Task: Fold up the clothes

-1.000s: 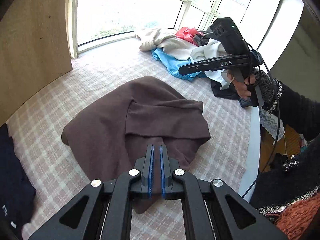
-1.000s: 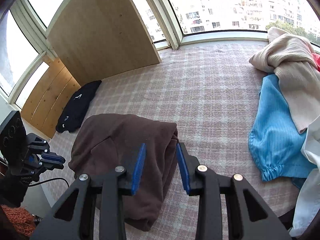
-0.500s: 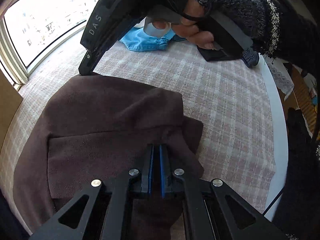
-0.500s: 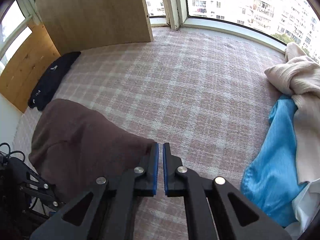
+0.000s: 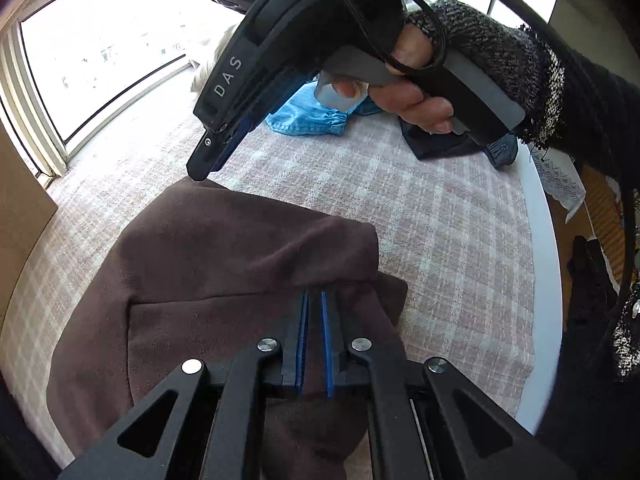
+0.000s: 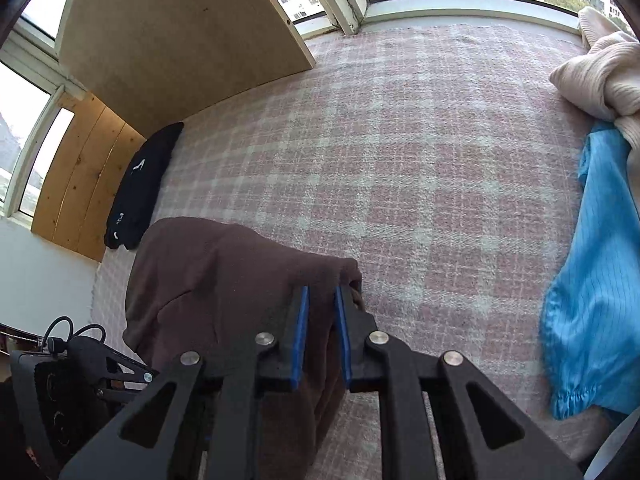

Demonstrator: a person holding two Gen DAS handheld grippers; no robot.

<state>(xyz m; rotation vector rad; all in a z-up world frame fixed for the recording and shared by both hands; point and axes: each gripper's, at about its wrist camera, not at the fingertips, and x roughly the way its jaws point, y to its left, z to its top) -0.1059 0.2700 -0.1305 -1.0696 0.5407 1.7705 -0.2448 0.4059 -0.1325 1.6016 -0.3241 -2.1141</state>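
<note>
A brown garment [image 5: 224, 264] lies partly folded on the pink plaid bed cover. My left gripper [image 5: 314, 300] is shut on its near right edge, with cloth pinched between the blue pads. My right gripper [image 6: 322, 294] is shut on the garment's far corner [image 6: 240, 264], with a thick fold of brown cloth between its pads. In the left wrist view the right gripper [image 5: 200, 168] comes down from above with its tips at that far corner. Both corners are lifted a little off the cover.
A pile of unfolded clothes lies on the right: a blue garment [image 6: 592, 300], a cream sweater [image 6: 600, 76], and dark items [image 5: 440, 144]. A folded black garment [image 6: 140, 188] lies by the wooden panel [image 6: 180, 40]. The bed's white edge [image 5: 548, 264] runs on the right.
My right gripper went from open over the brown garment to shut on its far corner. My left gripper stayed shut on the near edge and moved closer to the right gripper.
</note>
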